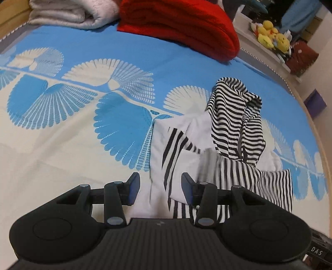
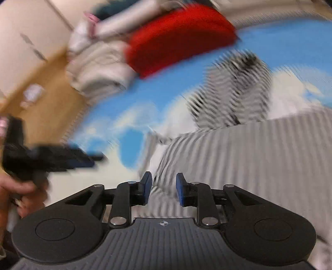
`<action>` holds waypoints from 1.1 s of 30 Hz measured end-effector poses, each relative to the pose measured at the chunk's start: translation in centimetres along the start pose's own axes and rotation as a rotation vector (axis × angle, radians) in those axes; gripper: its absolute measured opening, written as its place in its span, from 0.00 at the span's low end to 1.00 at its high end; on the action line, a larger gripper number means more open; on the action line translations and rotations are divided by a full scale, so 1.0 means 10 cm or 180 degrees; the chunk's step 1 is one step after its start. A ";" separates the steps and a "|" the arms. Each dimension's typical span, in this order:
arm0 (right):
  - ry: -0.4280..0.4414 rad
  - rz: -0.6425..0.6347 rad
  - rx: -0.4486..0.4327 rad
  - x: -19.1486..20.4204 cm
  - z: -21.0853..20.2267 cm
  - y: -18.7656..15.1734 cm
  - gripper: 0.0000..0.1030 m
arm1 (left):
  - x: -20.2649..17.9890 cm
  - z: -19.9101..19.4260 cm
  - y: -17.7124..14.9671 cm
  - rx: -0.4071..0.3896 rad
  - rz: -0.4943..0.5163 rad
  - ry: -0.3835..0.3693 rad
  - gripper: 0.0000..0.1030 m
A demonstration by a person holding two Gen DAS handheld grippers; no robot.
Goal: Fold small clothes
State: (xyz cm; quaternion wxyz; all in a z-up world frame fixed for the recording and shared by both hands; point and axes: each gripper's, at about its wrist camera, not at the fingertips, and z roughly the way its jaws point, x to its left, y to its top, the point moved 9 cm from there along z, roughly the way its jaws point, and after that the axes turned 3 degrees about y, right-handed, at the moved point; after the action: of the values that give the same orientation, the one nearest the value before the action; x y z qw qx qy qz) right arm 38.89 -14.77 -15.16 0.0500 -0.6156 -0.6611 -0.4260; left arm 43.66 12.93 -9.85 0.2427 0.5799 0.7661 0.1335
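**Operator:** Left gripper (image 1: 159, 188) sits closest to me, jaws wide apart, nothing between them. It hovers low over the near edge of the striped top (image 1: 209, 149), pointing across the bed (image 1: 62, 145).

**Spotter:** Where's the garment exactly?

**Operator:** Crumpled on the bedspread, toward the right edge. One part is bunched up high, white panels splayed below it. I judge it's unfolded, so nothing is done yet. I'm keeping the left low and open because the hem is what I'd pinch first.

**Spotter:** And your right?

**Operator:** Right gripper (image 2: 164, 185) is also open, empty, with striped cloth right under its tips. That view is badly smeared, so I can't tell if it touches. It's tilted, and I see the left gripper off to its side.

**Spotter:** Anything in the way?

**Operator:** Red blanket (image 1: 178, 27) and towel (image 1: 68, 13) sit at the far end, well apart from the top.
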 end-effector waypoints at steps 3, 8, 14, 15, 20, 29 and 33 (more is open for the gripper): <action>-0.0345 0.0208 -0.0276 -0.36 -0.29 0.12 0.37 | -0.04 0.06 -0.04 0.0062 -0.0050 -0.0109 0.47; -0.1620 0.0866 0.0123 -1.57 -0.30 -0.25 0.29 | -0.21 0.39 -0.22 0.0253 -0.0247 -0.0427 0.47; -0.1576 0.0988 -0.0043 -1.73 -0.39 -0.25 0.38 | -0.21 0.93 -0.49 0.0744 -0.0837 -0.0578 0.46; -0.1591 0.0949 0.0004 -1.76 -0.36 -0.29 0.38 | -0.20 1.00 -0.52 0.0800 -0.0933 -0.0580 0.46; -0.1645 0.0647 0.0141 -1.72 -0.28 -0.30 0.38 | -0.15 1.13 -0.49 0.0640 -0.1136 -0.0544 0.36; -0.1678 0.0670 0.0016 -1.61 -0.45 -0.25 0.38 | -0.24 0.15 -0.20 -0.0150 -0.0488 -0.0227 0.06; -0.1693 0.0883 0.0040 -1.71 -0.47 -0.31 0.38 | -0.09 0.28 -0.45 0.0260 -0.0415 0.0201 0.14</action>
State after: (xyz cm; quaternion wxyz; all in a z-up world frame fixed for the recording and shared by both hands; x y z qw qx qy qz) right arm 38.14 -30.48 -23.84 -0.0635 -0.7897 -0.5632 -0.2347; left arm 41.66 10.57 -14.22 0.2027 0.5337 0.8143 0.1043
